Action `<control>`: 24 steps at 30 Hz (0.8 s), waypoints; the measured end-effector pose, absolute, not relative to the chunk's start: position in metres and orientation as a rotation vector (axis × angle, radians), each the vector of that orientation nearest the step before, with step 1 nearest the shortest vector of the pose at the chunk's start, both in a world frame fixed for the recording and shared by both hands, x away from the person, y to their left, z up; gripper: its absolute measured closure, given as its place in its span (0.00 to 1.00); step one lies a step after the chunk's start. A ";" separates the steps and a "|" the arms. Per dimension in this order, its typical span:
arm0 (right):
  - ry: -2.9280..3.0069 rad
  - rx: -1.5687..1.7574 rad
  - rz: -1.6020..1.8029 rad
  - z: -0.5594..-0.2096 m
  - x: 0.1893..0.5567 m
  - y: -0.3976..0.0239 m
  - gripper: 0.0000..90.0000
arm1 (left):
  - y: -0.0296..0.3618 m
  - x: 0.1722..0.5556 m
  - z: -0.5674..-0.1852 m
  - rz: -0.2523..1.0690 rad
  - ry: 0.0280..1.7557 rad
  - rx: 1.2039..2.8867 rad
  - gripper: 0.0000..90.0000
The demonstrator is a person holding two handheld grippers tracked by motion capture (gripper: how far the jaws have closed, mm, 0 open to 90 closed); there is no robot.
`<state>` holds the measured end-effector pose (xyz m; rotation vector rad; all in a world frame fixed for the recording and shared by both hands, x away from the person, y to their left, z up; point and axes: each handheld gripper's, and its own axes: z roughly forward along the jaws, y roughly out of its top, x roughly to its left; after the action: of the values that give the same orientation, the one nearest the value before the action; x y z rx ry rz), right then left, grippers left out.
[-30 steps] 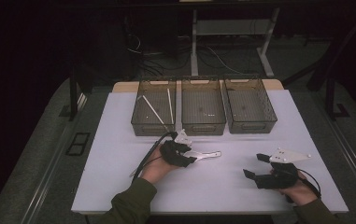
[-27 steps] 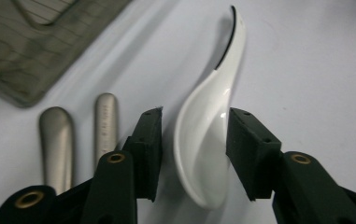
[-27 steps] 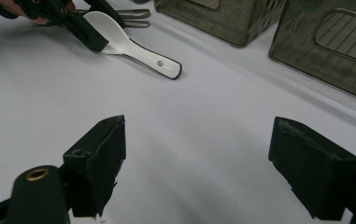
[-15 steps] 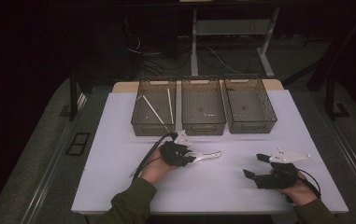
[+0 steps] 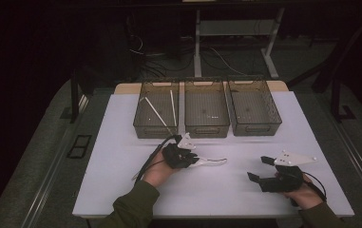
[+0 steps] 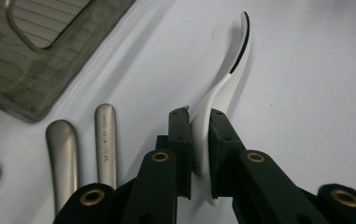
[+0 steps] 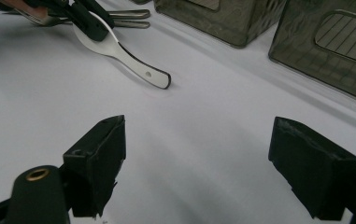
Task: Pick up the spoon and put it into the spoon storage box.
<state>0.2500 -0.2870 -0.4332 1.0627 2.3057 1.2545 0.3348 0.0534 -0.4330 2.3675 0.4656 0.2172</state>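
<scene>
At the upper middle of the high view, three bins (image 5: pixel 206 114) are sitting side by side on the white table (image 5: pixel 121 142), the leftmost one holding two pale sticks (image 5: pixel 158 114). Just below them, left of centre, the left gripper (image 5: pixel 194 160) is lying low over the table. Its jaws have just been closing, and in the left gripper view they are pinching a white spoon (image 6: pixel 222 88) by the broad end, one pad pressing on each side. The spoon's handle is stretching away toward the top of that view, its tip edged in black, resting on the table. At the lower left of the same view, two metal handles (image 6: pixel 87 144) are lying side by side on the table, just beside the gripper. Farther right, at the lower right of the high view, the right gripper (image 5: pixel 259 168) is hovering near the table's front edge, well apart from the spoon. Its jaws are standing wide, with nothing between them.
</scene>
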 end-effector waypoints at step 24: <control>2.275 1.075 1.330 -0.438 0.253 -0.286 0.14 | 0.071 0.339 -0.412 0.191 0.449 2.265 0.90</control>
<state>0.2533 -0.2856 -0.4379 1.0753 2.2747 1.3297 0.3390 0.0708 -0.4119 2.2653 0.4489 0.1912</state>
